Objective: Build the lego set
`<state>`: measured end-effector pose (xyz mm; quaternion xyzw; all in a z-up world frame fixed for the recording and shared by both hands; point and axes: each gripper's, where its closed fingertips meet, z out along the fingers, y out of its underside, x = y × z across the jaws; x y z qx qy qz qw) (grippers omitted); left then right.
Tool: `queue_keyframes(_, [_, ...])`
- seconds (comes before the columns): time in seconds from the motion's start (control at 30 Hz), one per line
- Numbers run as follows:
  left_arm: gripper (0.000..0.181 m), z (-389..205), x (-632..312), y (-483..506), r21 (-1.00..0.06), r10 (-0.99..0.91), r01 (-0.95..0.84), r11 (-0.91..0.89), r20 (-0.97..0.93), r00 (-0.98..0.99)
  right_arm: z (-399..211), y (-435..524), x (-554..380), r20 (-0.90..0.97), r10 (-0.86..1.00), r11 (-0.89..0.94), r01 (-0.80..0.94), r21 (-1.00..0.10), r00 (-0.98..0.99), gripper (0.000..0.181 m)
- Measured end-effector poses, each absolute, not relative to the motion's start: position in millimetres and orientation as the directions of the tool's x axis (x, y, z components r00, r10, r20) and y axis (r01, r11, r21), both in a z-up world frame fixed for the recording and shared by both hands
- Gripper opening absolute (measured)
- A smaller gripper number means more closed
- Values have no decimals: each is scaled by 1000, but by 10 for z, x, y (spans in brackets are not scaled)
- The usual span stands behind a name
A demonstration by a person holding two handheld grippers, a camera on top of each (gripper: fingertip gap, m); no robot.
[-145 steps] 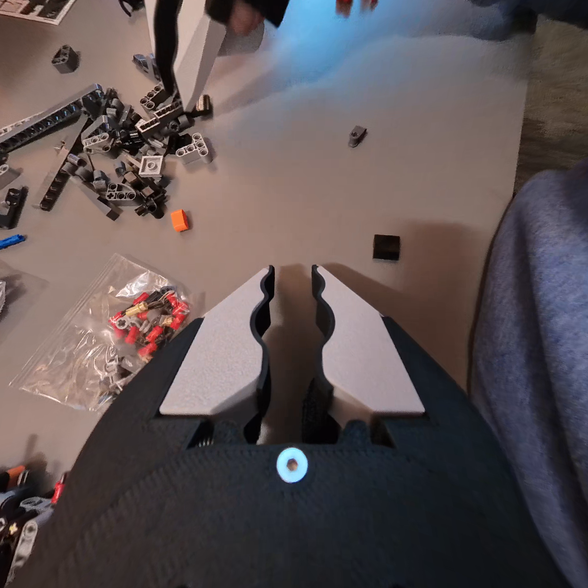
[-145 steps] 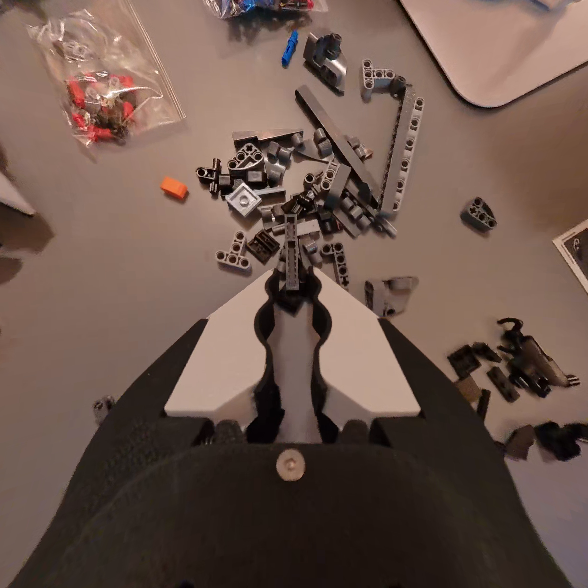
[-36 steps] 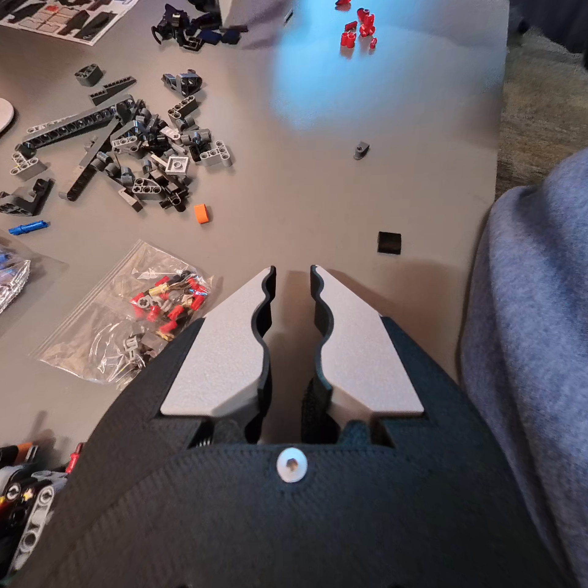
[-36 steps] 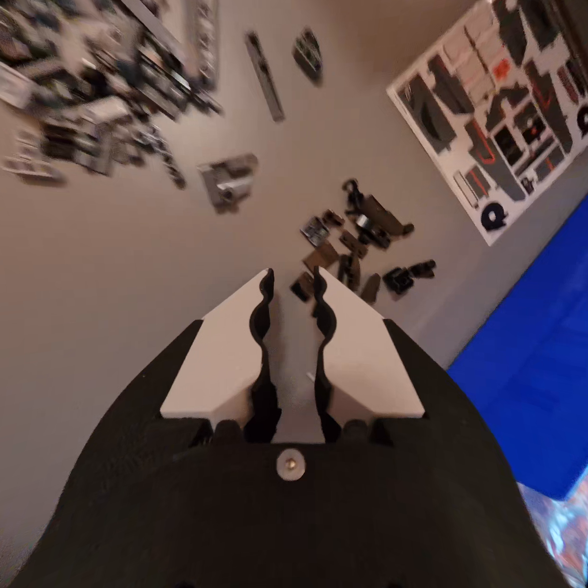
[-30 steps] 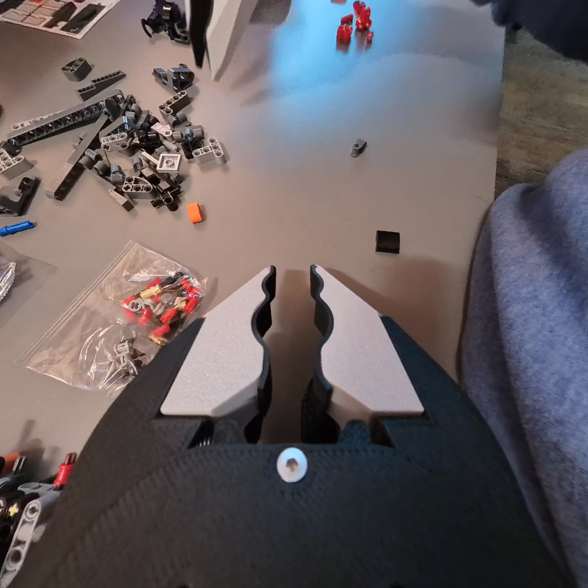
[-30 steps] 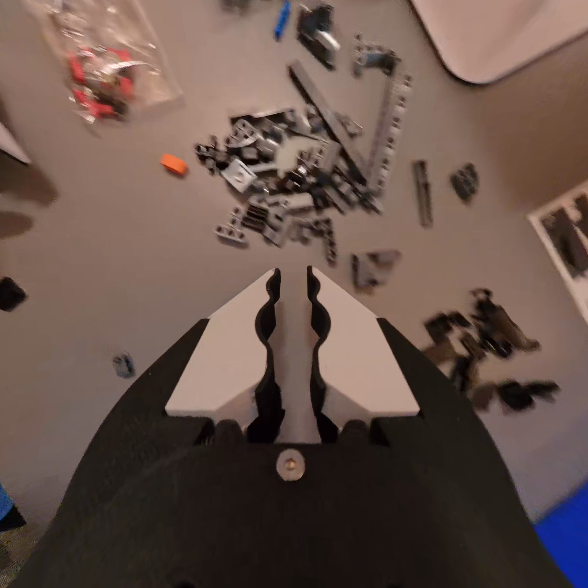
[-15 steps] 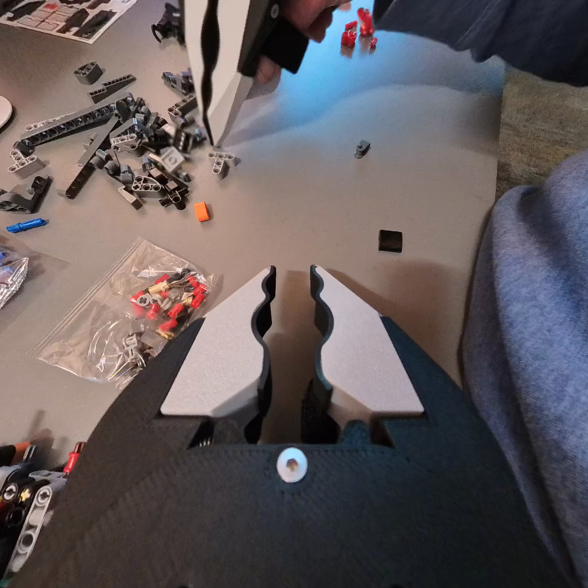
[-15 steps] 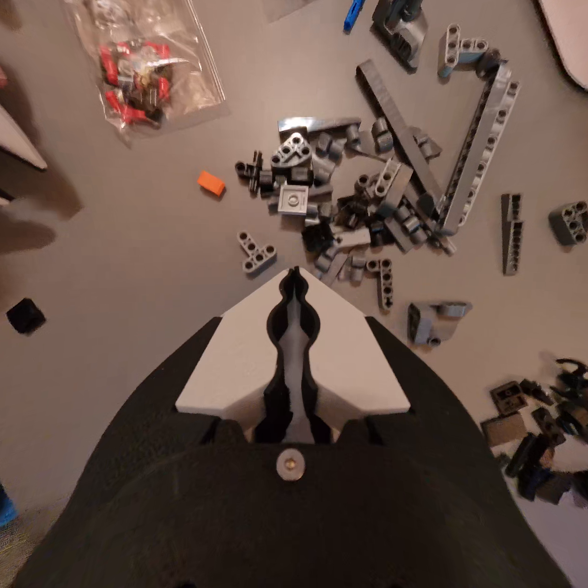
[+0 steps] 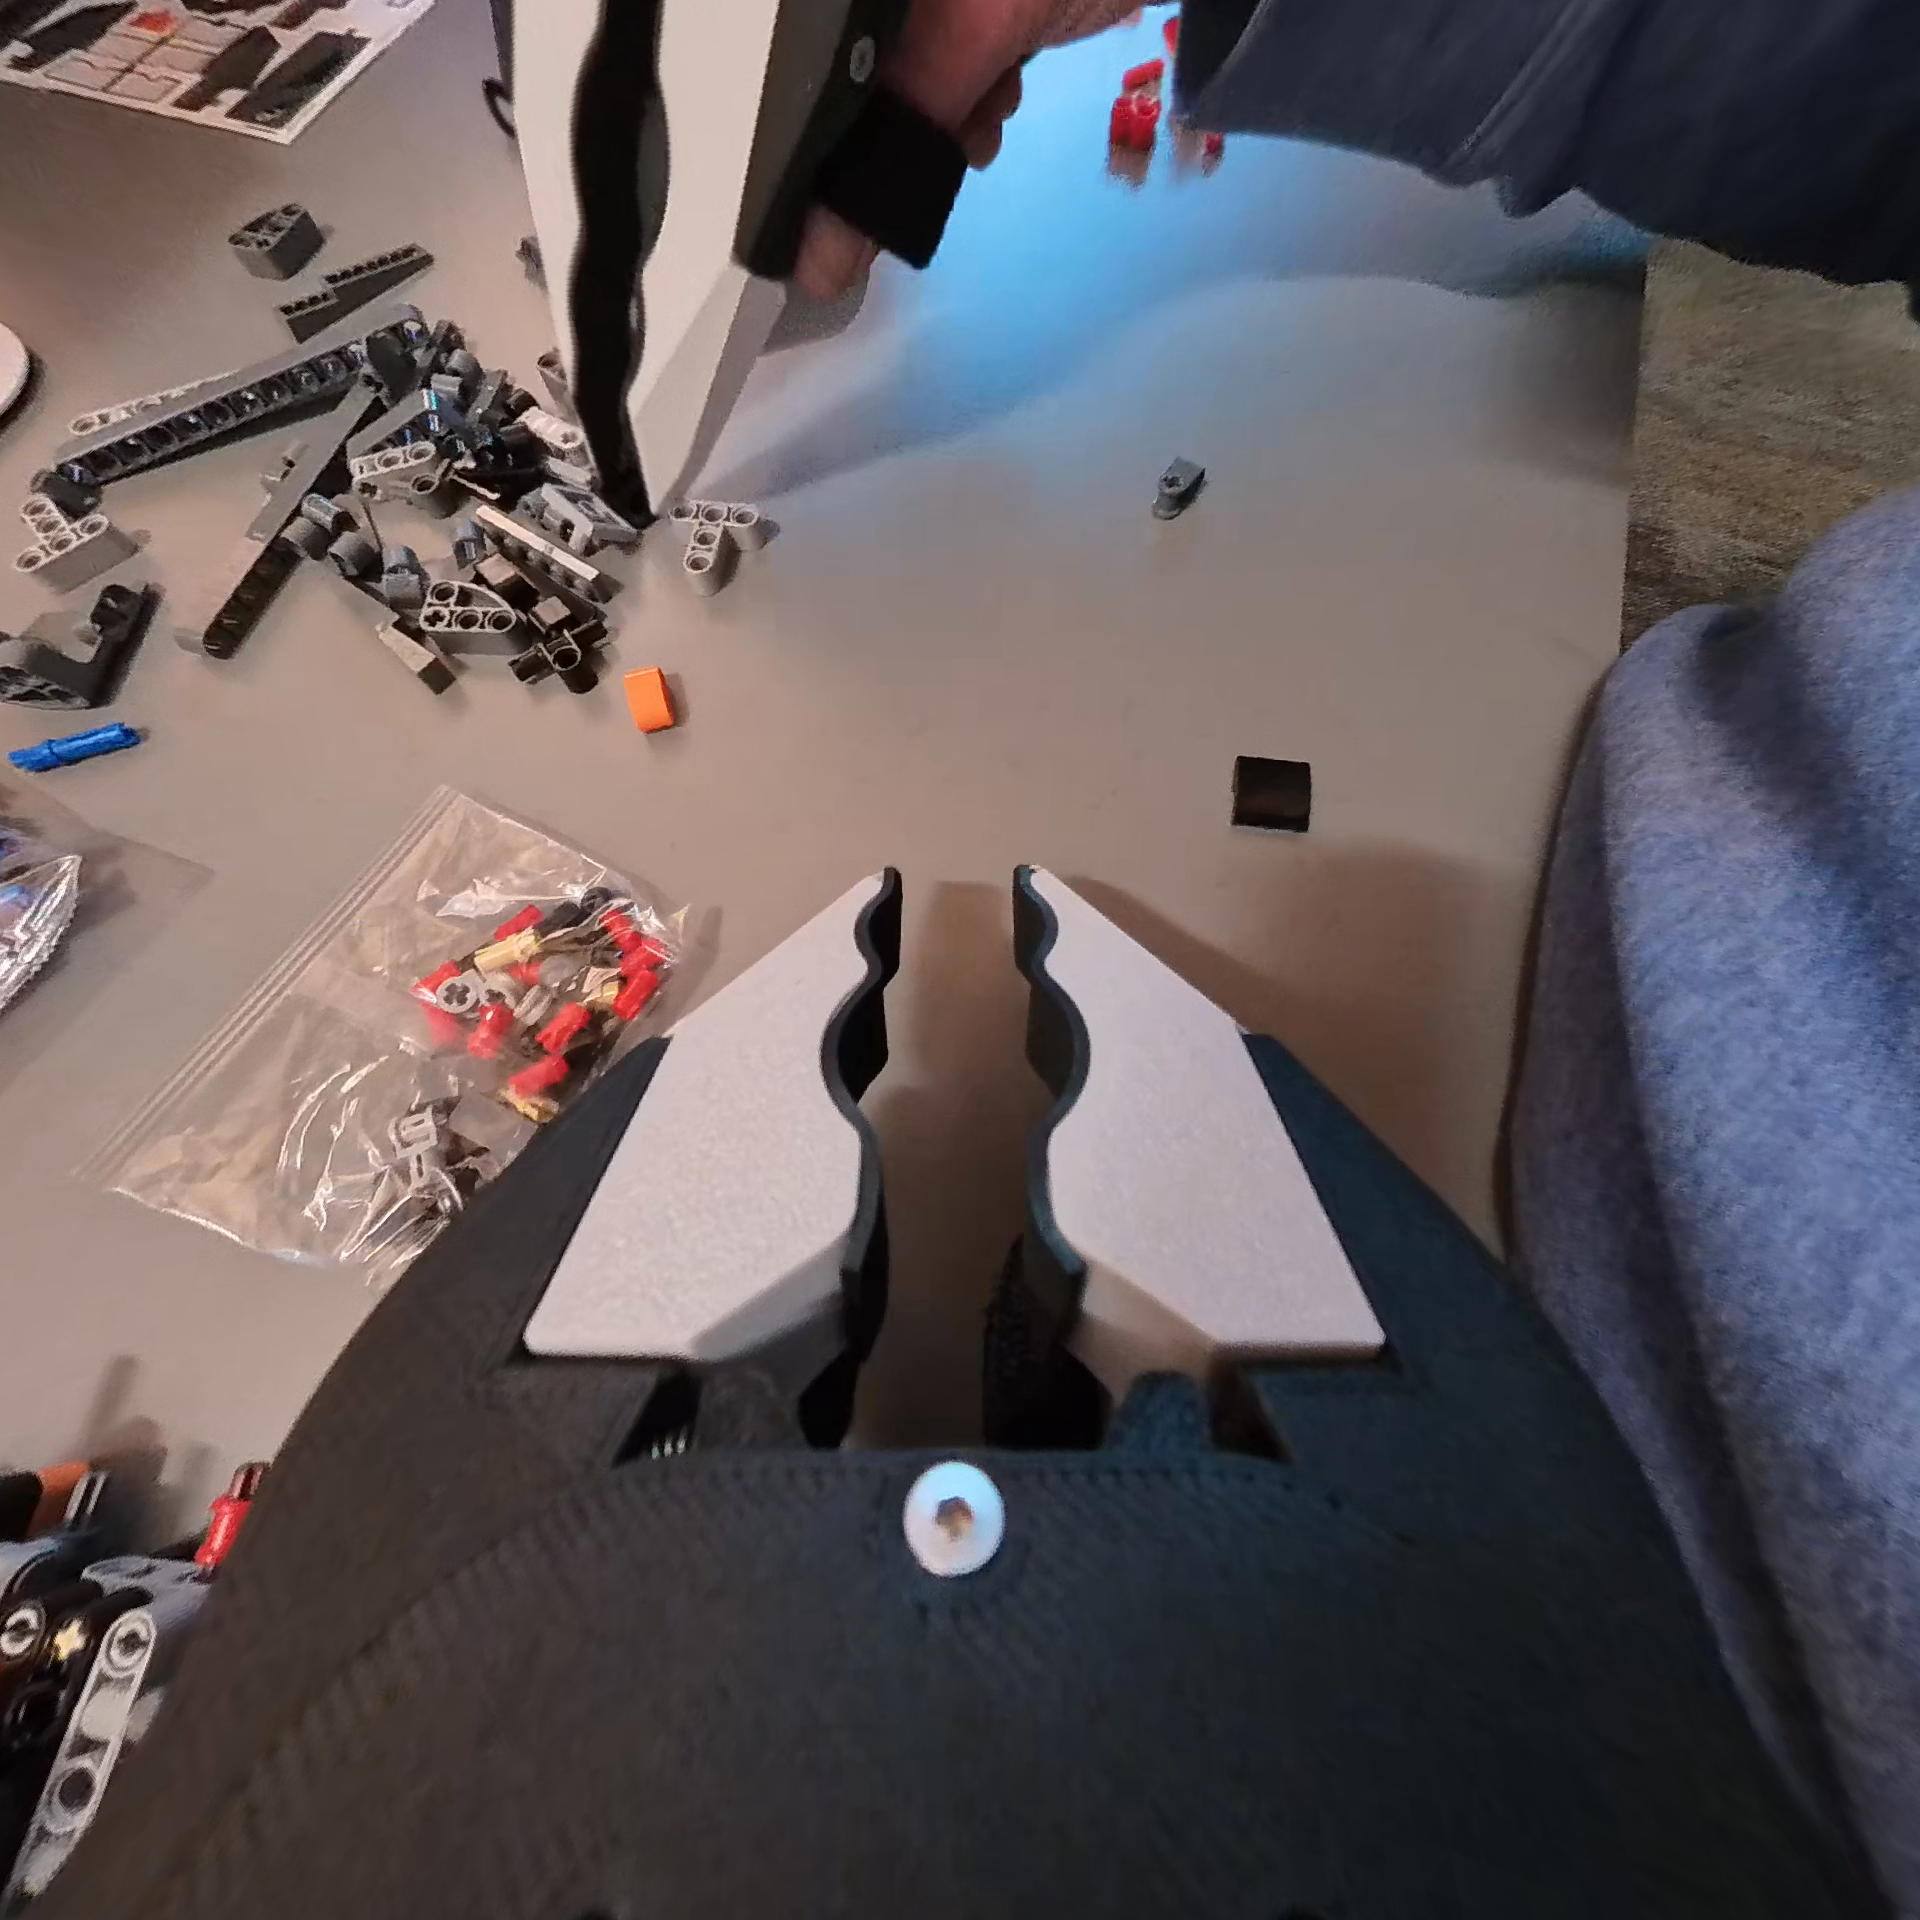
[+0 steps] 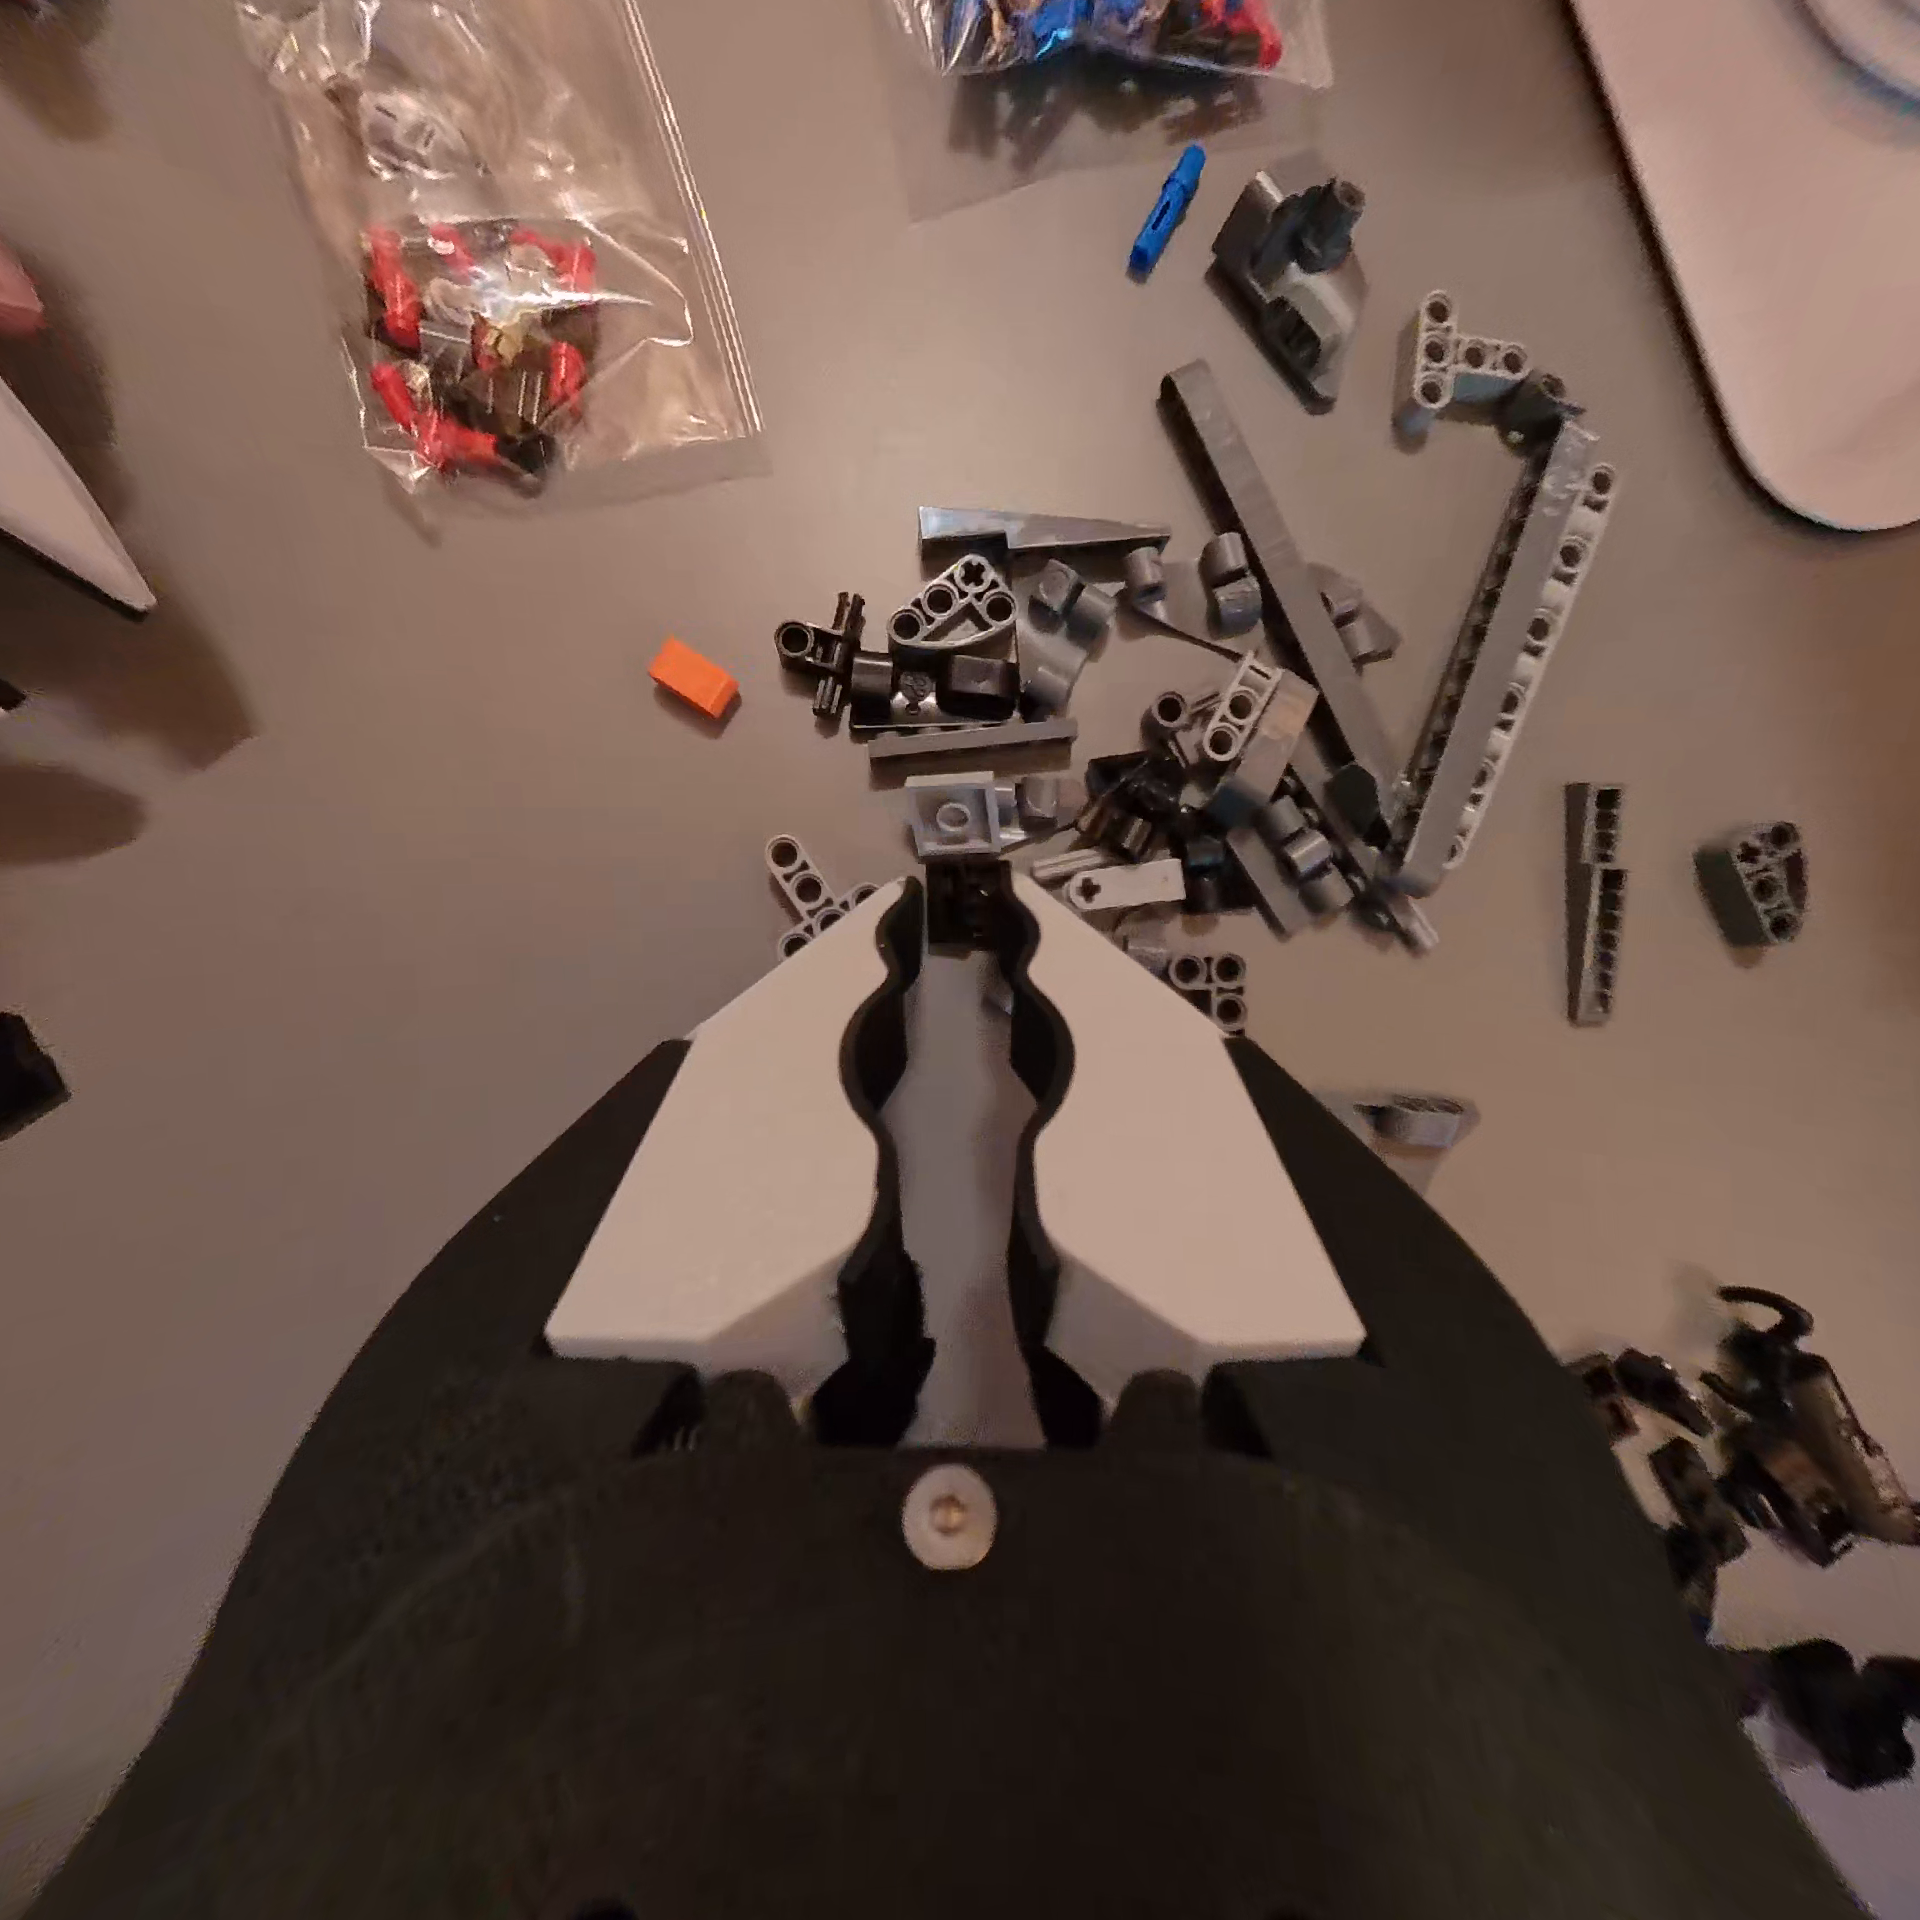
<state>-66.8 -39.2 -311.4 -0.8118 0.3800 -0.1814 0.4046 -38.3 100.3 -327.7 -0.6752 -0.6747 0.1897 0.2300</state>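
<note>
1. The left hand-held gripper [image 9: 956, 883] hangs spread and empty above bare worktop [image 9: 935, 665], with a bag of red pins [image 9: 436, 1018] just beside it.
2. The right hand-held gripper [image 10: 968, 902] is pinching a small black piece [image 10: 964, 906] at the near edge of the loose pile [image 10: 1195, 748].
3. A grey square plate [image 10: 956, 816] touches that piece on its far side. I'd lift straight up, gently, so the neighbours aren't dragged along.

Bare table [image 9: 935, 665] lies ahead of the left gripper [image 9: 954, 883] — only an orange brick [image 9: 651, 698] and black piece [image 9: 1271, 793] dot it.
</note>
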Motion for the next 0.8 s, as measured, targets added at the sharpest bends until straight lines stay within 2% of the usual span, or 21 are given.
queue_keyframes(0.33, [19,-3104,-685,-388,-800,-764,-461,-385,-5,645,-3295,978,-133,29,998,-25,841,-541,48,5])
queue_keyframes(0.57, [19,-3111,-649,-397,-798,-770,-467,-382,-6,638,-3205,1612,657,84,956,-197,828,-525,280,5])
queue_keyframes(0.73, [19,-3099,-660,-394,-796,-764,-473,-379,-19,645,-3179,2019,922,138,920,-247,817,-521,366,5])
queue_keyframes(0.8, [19,-3098,-667,-389,-795,-762,-473,-380,-21,647,-3208,2136,995,156,907,-267,819,-508,392,11])
